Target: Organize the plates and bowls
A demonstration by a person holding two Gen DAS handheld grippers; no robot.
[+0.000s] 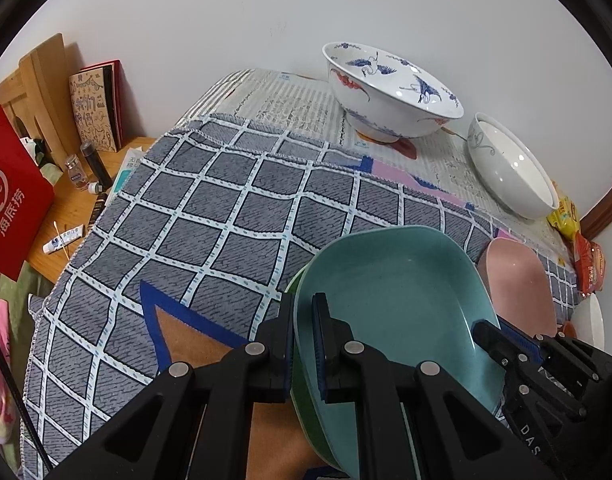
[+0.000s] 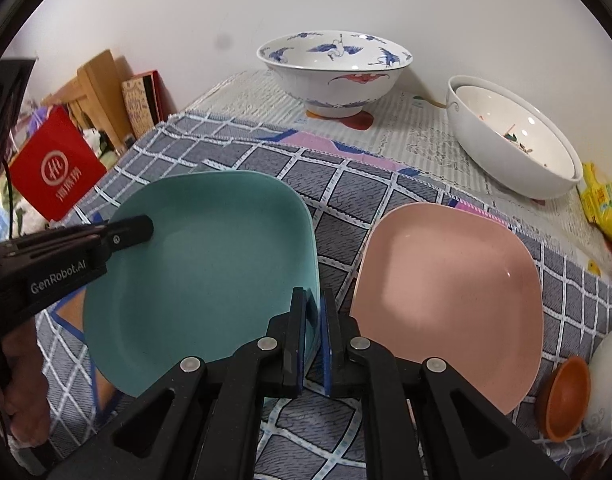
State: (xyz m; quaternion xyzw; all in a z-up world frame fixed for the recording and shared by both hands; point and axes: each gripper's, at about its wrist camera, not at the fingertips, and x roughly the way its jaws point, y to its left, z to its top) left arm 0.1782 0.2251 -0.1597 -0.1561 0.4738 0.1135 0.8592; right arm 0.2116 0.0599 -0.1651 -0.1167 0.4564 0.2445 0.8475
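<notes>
Teal plate (image 2: 202, 272): being gripped at opposite rims by left gripper (image 1: 304, 344) and right gripper (image 2: 314, 344), both clamped.
Pink plate (image 2: 450, 300): being left unstacked.

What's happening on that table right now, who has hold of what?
A person is working two handheld grippers over the checked cloth. Both are clamped on the teal plate: the left gripper on its left rim, the right gripper on its right rim. A green plate sits right under the teal one. The pink plate lies beside them, untouched. At the back stand the crane-pattern bowl and a tilted white bowl with a smaller bowl inside.
</notes>
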